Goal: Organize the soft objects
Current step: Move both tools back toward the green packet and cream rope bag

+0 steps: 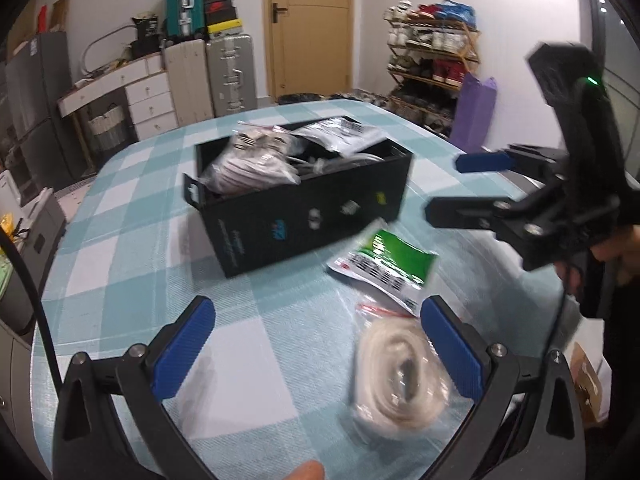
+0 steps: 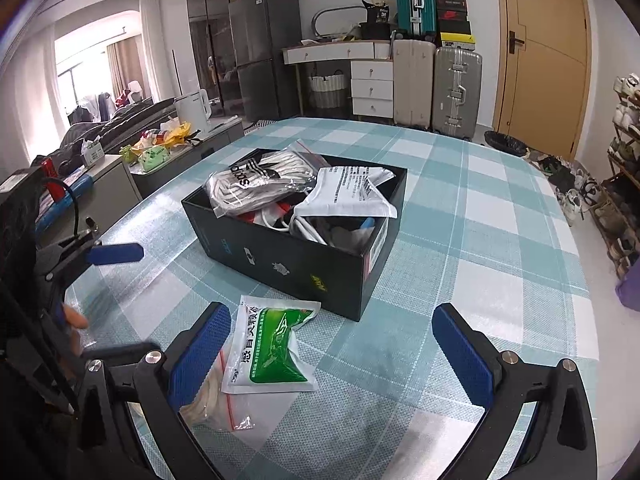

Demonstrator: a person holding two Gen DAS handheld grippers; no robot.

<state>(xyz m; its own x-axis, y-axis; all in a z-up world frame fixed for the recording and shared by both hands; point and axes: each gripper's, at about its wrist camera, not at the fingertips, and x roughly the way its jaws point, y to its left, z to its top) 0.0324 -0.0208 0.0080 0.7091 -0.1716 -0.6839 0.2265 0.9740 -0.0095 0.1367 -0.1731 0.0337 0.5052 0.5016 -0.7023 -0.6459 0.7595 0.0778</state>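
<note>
Your left gripper (image 1: 318,354) and right gripper (image 2: 330,354) both hover spread wide, empty. 2 pouches lie before the shoebox (image 2: 298,256): a green sachet (image 2: 272,350) and bagged cord (image 1: 400,376). Both look light, limp, slippery; pinch the edges.

The left wrist picture is fuzzy all over. The open black cardboard box (image 1: 304,204) and the clear plastic bag of white cord (image 1: 400,376) look smeared. The right wrist picture is sharp. Bright daylight comes from the big window with curtains (image 2: 92,76) at the upper left and washes it out to white. The shiny blue and white checked tablecloth (image 2: 480,216) has a soft dark shadow near the bottom middle. Both pictures bend round at the edges, with black corners.
</note>
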